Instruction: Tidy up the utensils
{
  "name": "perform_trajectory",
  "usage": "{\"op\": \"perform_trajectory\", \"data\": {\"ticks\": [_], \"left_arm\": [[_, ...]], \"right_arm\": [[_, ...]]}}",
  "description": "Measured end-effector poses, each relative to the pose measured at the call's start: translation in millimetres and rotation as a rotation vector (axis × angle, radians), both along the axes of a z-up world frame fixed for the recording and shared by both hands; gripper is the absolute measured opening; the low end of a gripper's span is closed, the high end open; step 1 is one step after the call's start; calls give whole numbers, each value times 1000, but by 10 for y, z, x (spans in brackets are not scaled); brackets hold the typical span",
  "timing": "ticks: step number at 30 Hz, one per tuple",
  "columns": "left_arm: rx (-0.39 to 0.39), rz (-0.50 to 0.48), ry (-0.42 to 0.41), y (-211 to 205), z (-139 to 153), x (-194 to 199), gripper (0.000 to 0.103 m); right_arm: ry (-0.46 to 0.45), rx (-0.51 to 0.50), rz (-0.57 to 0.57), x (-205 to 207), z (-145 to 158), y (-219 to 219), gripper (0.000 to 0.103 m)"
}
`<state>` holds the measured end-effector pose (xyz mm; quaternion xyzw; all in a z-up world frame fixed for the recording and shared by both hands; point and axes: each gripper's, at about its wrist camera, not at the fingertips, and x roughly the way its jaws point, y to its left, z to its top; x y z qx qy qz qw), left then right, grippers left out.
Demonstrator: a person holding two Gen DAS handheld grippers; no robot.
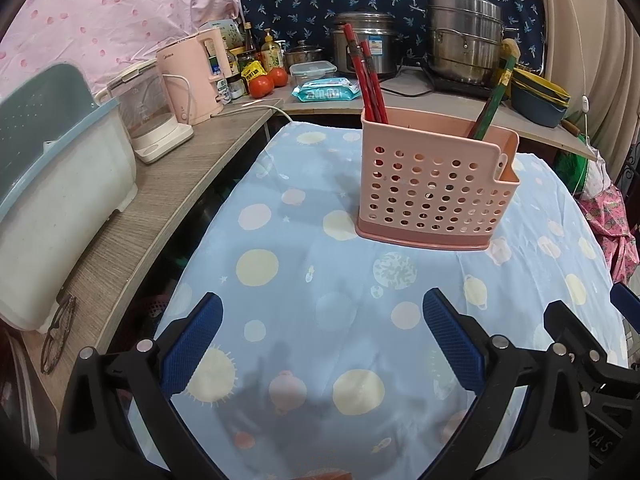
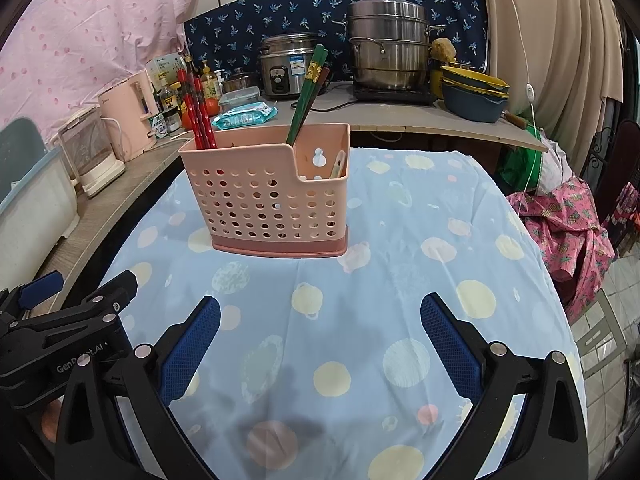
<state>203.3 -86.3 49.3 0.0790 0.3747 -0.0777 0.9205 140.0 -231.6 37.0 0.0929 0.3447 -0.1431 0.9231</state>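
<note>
Pink perforated utensil caddy point(image 1: 434, 184), upright on the planet-print tablecloth point(image 1: 304, 280), toward the far edge of the table, near its middle.
Red chopsticks point(image 1: 366, 80): bundled, leaning in the caddy's left end.
Green chopsticks point(image 2: 308, 94): slanted in the right part, tips well above the rim.
Pale utensil point(image 2: 338, 165): low in the notched right compartment; kind not readable.

Left gripper point(image 1: 322, 344): fingers spread wide, nothing between them, hovering over bare cloth near the table's near edge.
Right gripper point(image 2: 320, 346): likewise spread and empty, beside the left one, well short of the caddy.

Loose utensils on the cloth: none visible; sorting apparently finished or close to it.

Risks, as judged:
- Tipping the light, tall caddy by brushing the protruding chopsticks on any reach.
- Dragging or rucking the loose cloth, shifting the caddy with it.
- Knocking the two grippers together, close as they sit.

Hidden or unclear:
- Caddy interior and dividers, screened by the perforated wall.
- Lower ends of all chopsticks.
- Near edge of the table, covered by the gripper bodies.
- Counter clutter point(image 1: 460, 40) behind, irrelevant and partly cropped.
</note>
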Motion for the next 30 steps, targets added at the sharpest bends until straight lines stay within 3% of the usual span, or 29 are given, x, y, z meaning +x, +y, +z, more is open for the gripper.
{"op": "perform_trajectory", "data": {"ticks": [30], "left_arm": [[2,15,12,56,3,18,95]], "right_arm": [[8,1,6,-16,-30,20,96]]}}
